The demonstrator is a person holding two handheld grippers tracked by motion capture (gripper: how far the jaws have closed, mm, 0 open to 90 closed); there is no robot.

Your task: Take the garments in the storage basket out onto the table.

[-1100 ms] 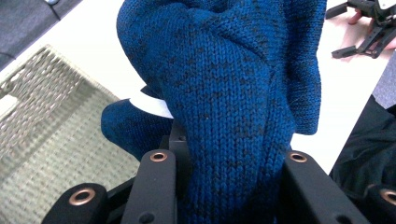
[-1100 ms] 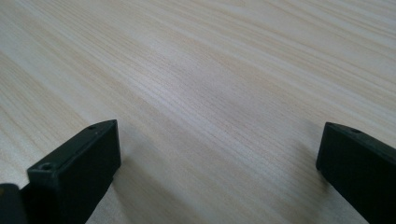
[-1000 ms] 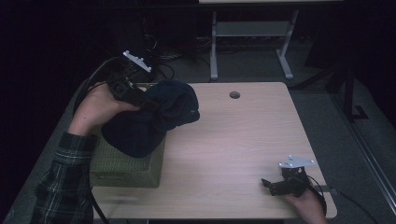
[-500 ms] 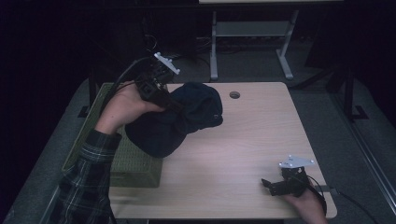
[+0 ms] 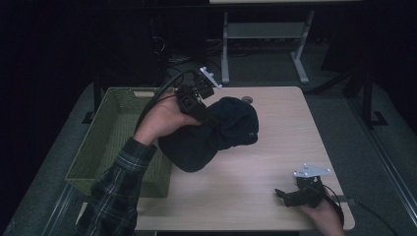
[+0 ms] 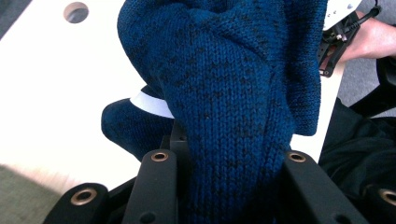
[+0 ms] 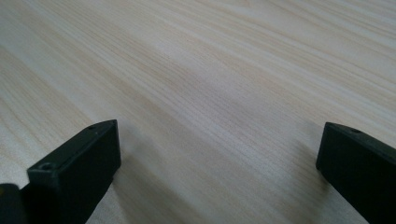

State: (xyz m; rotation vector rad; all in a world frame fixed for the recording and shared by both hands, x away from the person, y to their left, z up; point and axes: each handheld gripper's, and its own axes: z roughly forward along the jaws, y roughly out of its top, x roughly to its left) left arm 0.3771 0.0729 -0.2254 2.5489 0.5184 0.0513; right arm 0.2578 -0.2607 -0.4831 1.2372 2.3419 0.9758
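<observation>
Right tool (image 5: 286, 195) rested spread and empty on the near right of the desk (image 5: 275, 147), its pale wood grain smooth. Farther left, the left tool (image 5: 205, 114) was clenched on a dark blue knit sweater (image 5: 216, 135), bunched and hanging just above the desk beside the green woven basket (image 5: 105, 142). Judging by this, the sweater was out; laying it flat remained.
</observation>
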